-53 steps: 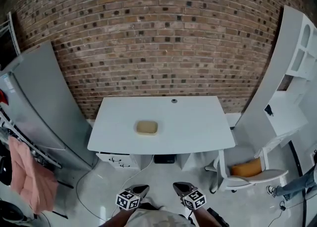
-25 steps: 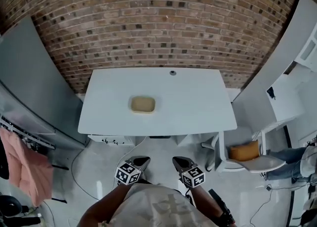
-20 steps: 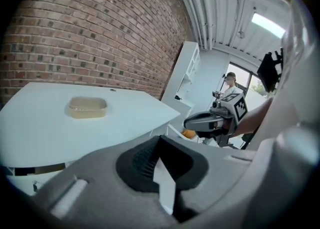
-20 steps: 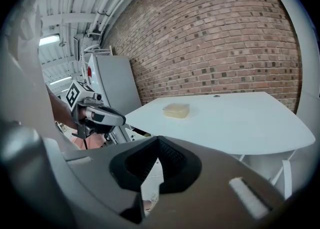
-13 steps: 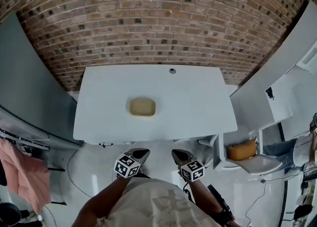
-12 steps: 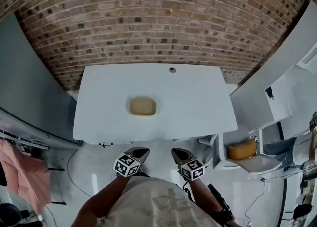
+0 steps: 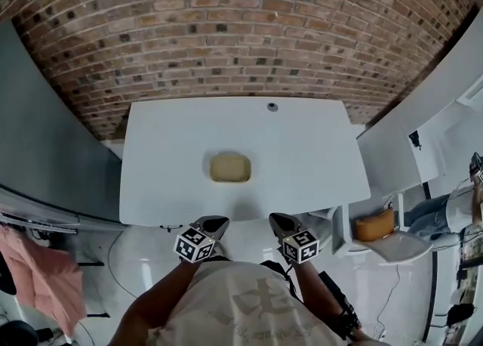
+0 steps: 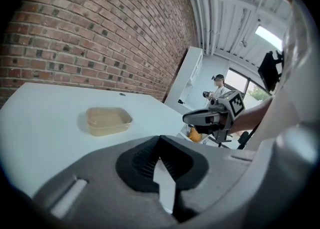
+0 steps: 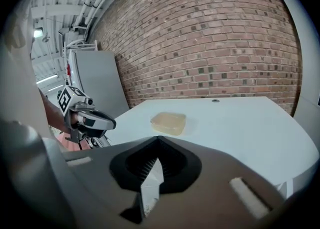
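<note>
Head view: tub sits on the table, a bit left of centre and nearer the front edge than the brick wall. Left gripper and right gripper are side by side just off the table's front edge, over the floor, tips pointing at the table. Neither touches the tub.

Jaw state only reads from the gripper views (head view shows just the tops and marker cubes). Left: jaws pressed together at the tips, nothing between. Right: same, clenched and empty.

Each gripper view also catches the other gripper side-on, held in the air beside the table.

The gripper views show the tub is shallow and translucent beige with rounded corners. From overhead it's a flat tan patch.

Left gripper view only: a person far back by a window. Right gripper view: grey cabinet standing left of the table. Head view: chair with an orange cushion at the table's right.
</note>
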Tool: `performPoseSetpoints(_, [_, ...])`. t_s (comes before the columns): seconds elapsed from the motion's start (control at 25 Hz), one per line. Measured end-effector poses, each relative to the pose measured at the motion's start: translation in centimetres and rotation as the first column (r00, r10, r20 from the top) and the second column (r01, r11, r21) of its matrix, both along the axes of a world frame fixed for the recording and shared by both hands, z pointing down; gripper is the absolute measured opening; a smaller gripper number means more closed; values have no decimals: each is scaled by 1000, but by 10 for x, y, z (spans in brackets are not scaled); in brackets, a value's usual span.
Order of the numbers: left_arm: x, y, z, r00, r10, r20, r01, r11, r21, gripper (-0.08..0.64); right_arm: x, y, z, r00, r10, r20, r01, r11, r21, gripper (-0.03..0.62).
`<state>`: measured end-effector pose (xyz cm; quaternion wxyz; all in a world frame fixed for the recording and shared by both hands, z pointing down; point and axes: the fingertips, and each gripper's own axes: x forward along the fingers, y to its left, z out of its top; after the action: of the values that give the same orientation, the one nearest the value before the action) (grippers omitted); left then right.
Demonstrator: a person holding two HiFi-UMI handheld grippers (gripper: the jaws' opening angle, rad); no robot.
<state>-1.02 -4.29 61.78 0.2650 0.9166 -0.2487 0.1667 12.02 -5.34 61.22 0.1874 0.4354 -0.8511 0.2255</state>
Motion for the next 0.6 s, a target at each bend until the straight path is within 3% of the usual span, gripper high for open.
performPoseSetpoints(0.6, [-60, -28, 6, 992, -122, -12, 122, 992, -29, 3, -27, -58, 13, 1000, 8, -28, -9, 998, -69, 9])
